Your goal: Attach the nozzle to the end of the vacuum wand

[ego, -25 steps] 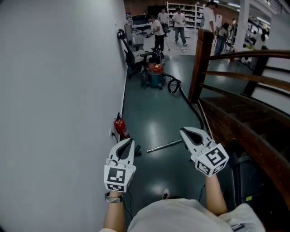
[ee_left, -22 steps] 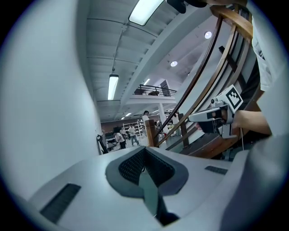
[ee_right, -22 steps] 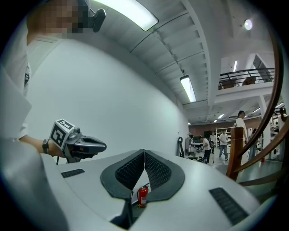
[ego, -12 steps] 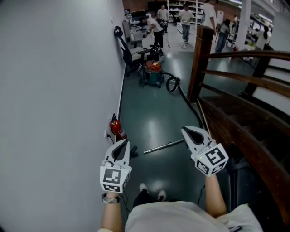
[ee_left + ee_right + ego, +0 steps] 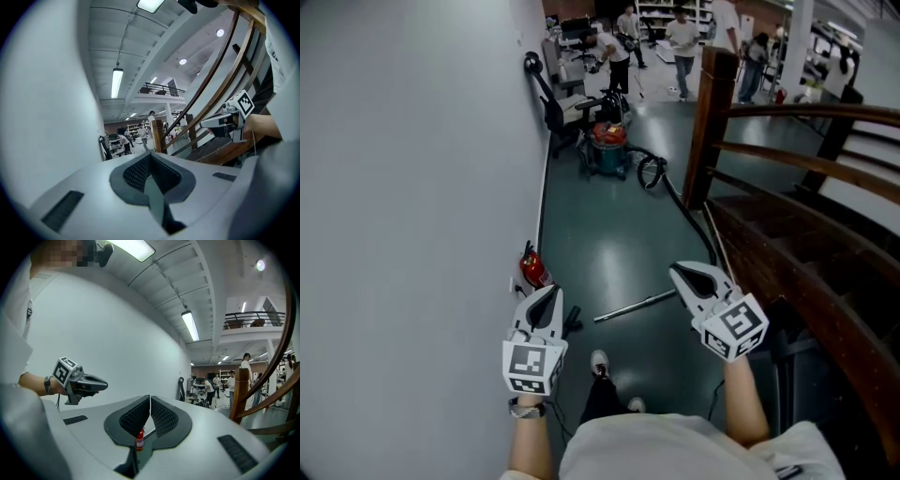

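Note:
A thin metal vacuum wand (image 5: 633,306) lies on the dark green floor between my two grippers. Beside its left end a small dark piece (image 5: 573,324) sits on the floor, partly hidden by the left gripper; I cannot tell what it is. A black hose (image 5: 682,206) runs back from the wand to a red and teal vacuum (image 5: 609,150) far down the corridor. My left gripper (image 5: 551,292) and right gripper (image 5: 677,272) are held level above the floor, both shut and empty. The left gripper view shows shut jaws and the right gripper (image 5: 220,121) alongside.
A white wall (image 5: 412,187) runs along the left with a red fire extinguisher (image 5: 532,268) at its foot, also visible below the right jaws (image 5: 139,440). A dark wooden stair rail (image 5: 787,159) and post (image 5: 712,122) close the right side. My shoe (image 5: 599,363) is below. People (image 5: 680,37) stand far off.
I have walked forward: the wall, extinguisher and wand have slid nearer, and my shoe has stepped into view. Both grippers stayed shut and moved along together.

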A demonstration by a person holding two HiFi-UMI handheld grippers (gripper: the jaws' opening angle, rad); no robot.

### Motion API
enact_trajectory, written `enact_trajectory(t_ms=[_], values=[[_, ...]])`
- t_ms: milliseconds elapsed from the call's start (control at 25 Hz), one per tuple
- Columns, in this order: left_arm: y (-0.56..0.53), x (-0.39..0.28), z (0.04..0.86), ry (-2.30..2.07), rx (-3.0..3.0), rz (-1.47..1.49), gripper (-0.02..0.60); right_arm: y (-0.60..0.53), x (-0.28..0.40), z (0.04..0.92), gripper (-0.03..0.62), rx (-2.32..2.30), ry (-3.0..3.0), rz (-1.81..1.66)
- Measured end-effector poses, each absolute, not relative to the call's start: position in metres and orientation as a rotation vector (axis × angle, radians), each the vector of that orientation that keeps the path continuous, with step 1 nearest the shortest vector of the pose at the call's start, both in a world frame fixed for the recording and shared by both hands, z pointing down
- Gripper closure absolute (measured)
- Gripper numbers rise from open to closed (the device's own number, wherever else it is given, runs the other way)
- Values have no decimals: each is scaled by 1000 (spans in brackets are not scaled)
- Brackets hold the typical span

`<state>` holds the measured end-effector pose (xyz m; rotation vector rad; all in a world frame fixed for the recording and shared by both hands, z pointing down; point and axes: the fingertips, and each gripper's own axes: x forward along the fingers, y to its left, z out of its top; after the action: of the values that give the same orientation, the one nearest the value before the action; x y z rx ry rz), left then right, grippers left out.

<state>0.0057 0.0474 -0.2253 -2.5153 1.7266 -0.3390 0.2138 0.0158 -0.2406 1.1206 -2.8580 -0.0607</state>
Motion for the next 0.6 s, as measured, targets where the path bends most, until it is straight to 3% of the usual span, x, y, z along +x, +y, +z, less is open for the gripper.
enact_trajectory(t_ms=[600], values=[[-95, -41, -192, 1658, -2599, -382, 583, -109, 155, -221, 565, 1091, -2790, -98]])
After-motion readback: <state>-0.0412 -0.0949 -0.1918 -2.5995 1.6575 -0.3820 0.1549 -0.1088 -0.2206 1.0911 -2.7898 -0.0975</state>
